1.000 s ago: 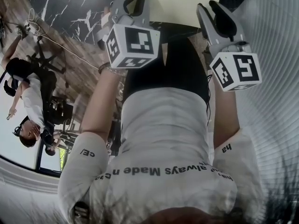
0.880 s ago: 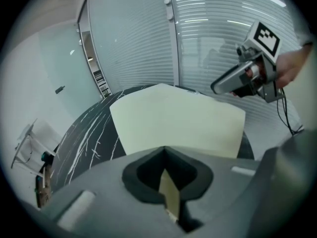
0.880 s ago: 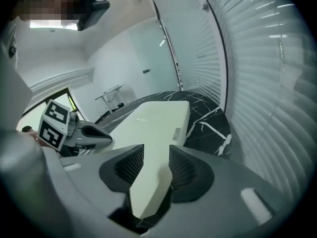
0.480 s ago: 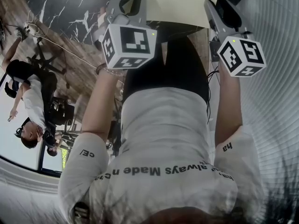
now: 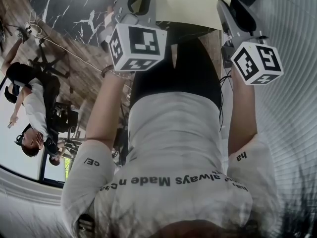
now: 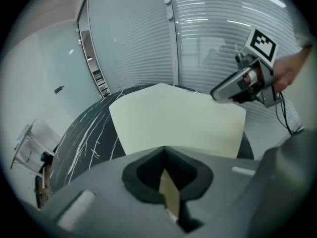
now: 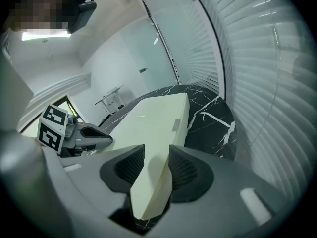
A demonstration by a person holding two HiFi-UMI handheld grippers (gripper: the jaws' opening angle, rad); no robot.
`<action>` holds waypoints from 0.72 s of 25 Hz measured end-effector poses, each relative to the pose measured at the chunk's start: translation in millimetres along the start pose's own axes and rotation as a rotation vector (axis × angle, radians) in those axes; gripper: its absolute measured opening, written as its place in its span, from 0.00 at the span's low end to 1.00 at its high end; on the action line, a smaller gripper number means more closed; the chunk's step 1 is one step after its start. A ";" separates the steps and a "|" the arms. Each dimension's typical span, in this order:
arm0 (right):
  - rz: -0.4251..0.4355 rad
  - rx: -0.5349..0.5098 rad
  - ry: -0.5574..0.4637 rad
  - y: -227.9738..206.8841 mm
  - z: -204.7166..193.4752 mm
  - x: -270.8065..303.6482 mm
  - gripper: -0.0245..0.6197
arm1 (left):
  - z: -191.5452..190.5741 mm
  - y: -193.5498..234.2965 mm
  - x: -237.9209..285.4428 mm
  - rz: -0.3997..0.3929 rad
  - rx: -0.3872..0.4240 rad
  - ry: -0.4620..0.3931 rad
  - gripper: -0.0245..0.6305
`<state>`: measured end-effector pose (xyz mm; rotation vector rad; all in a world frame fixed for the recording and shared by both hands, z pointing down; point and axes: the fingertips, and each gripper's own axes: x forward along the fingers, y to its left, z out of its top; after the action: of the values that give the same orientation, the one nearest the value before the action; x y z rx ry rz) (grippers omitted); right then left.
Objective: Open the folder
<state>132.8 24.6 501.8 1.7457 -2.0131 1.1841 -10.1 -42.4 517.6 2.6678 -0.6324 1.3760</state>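
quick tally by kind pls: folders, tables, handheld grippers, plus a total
cream rectangular folder: 1
round black white-veined marble table: 1
grey handheld grippers: 2 (left gripper, right gripper; the right's fingers have just been closing, the folder's corner between them)
total: 4

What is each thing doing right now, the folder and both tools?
folder: lying on the black table, looks closed.
left tool: shut on the folder's thin edge.
right tool: jaws have just been closing; pads press the folder's corner.
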 end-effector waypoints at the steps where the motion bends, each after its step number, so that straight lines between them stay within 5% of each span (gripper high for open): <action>1: 0.003 0.009 -0.002 0.3 0.5 -0.4 0.27 | -0.2 0.0 -0.1 0.001 0.003 0.002 0.04; 18: 0.081 0.144 -0.074 10.0 17.9 -13.4 0.27 | -1.6 -0.1 1.3 -0.003 0.002 0.019 0.04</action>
<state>133.1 21.7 477.5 1.8144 -2.1065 1.3398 -10.6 -42.4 519.6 2.6525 -0.6252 1.3998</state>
